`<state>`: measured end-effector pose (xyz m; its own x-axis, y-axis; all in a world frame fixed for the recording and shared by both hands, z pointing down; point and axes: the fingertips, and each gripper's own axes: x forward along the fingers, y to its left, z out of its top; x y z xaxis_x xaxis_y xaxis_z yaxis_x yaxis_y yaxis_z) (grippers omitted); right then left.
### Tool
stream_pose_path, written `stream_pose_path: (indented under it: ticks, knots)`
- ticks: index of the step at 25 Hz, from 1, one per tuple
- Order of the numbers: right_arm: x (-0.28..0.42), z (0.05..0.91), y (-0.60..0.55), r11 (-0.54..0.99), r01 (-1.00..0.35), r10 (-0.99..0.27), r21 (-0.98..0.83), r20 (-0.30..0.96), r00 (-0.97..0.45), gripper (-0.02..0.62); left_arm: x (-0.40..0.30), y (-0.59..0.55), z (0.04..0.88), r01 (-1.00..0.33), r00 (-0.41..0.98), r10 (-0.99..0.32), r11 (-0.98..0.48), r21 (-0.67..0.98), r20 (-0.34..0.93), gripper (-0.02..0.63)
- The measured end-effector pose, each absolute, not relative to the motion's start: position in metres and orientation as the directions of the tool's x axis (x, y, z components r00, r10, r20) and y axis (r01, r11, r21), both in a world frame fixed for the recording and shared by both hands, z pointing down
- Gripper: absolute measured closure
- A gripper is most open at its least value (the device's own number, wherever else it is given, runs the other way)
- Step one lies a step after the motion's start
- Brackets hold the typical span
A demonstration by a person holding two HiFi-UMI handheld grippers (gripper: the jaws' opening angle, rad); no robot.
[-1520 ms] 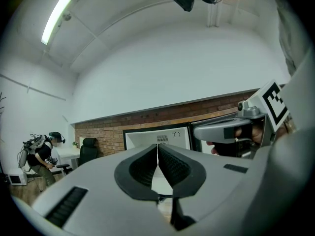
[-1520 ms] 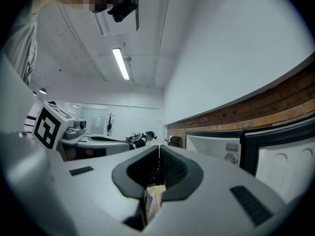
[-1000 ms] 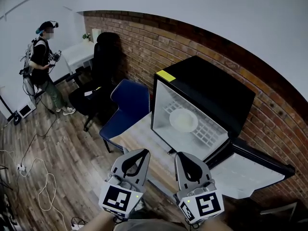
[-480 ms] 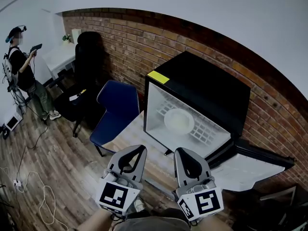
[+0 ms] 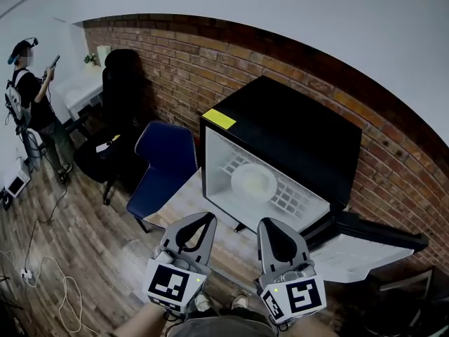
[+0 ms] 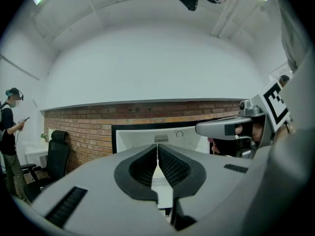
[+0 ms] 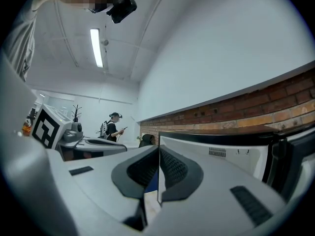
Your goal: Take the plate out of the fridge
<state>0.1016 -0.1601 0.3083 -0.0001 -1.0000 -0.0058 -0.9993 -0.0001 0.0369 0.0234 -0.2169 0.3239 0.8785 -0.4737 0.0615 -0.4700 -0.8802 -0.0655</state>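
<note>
step in hand: approach, no reach begun. the fridge stands on the bench, its door swung open toward 4 o'clock of the cavity. the plate lies flat on the white wire shelf inside, about mid-cavity, at 12 o'clock from both claws and well apart from them. nothing touches it.

left claw: jaws pressed together, nothing between them. right claw: the same, jaws together, empty. both point at the open cavity from near the bench's 6 o'clock edge.

next move, as judged: one claw has to spread its jaws, enter the opening and take the plate by its near rim. the plate lies flat, so one jaw probably needs to slip under the rim without catching the shelf wires. the plate then has to come out level, clear of the door.

writing: a yellow label sits at the 10 o'clock corner of the fridge top, its print too small to read. the marker cubes show black-and-white square patterns only. no brand is legible.
</note>
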Motion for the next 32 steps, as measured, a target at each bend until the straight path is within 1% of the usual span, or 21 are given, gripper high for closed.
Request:
stream_pose_path:
  ticks: [5,9,13,16,20,21,22,23,26,32]
  knots:
    - [0.117,0.321,-0.164,-0.003,-1.000,-1.000,0.013,0.018,0.003,0.566,0.040,-0.224,0.333,-0.471,0.878,-0.473,-0.881,-0.044,0.072,0.586]
    - [0.131,0.331,-0.168,-0.030,-0.998,-0.999,-0.051,0.029,0.028,0.565,0.053,-0.227,0.343,-0.454,0.889,-0.449,-0.890,0.044,0.088,0.586]
    - [0.141,0.341,-0.174,-0.052,-0.993,-0.998,-0.102,0.036,0.048,0.565,0.063,-0.231,0.352,-0.437,0.897,-0.427,-0.894,0.093,0.110,0.585]
    - [0.145,0.344,-0.179,-0.064,-0.990,-0.997,-0.123,0.039,0.060,0.565,0.068,-0.239,0.355,-0.434,0.900,-0.422,-0.891,0.131,0.111,0.584]
    - [0.149,0.348,-0.185,-0.078,-0.989,-0.996,-0.125,0.044,0.073,0.565,0.076,-0.254,0.362,-0.423,0.906,-0.409,-0.877,0.230,0.109,0.582]
    - [0.151,0.349,-0.187,-0.081,-0.989,-0.996,-0.124,0.046,0.076,0.565,0.079,-0.257,0.364,-0.419,0.908,-0.404,-0.875,0.243,0.111,0.562]
    - [0.152,0.350,-0.188,-0.084,-0.989,-0.996,-0.123,0.048,0.079,0.565,0.083,-0.259,0.365,-0.417,0.909,-0.401,-0.876,0.241,0.116,0.503]
    - [0.154,0.352,-0.190,-0.087,-0.989,-0.995,-0.123,0.050,0.082,0.565,0.086,-0.261,0.367,-0.417,0.909,-0.399,-0.879,0.231,0.121,0.476]
    - [0.157,0.357,-0.196,-0.095,-0.987,-0.994,-0.127,0.061,0.088,0.565,0.097,-0.267,0.377,-0.413,0.911,-0.390,-0.876,0.249,0.137,0.465]
    - [0.159,0.368,-0.206,-0.094,-0.988,-0.993,-0.124,0.089,0.083,0.565,0.114,-0.290,0.417,-0.403,0.915,-0.359,-0.803,0.440,0.183,0.434]
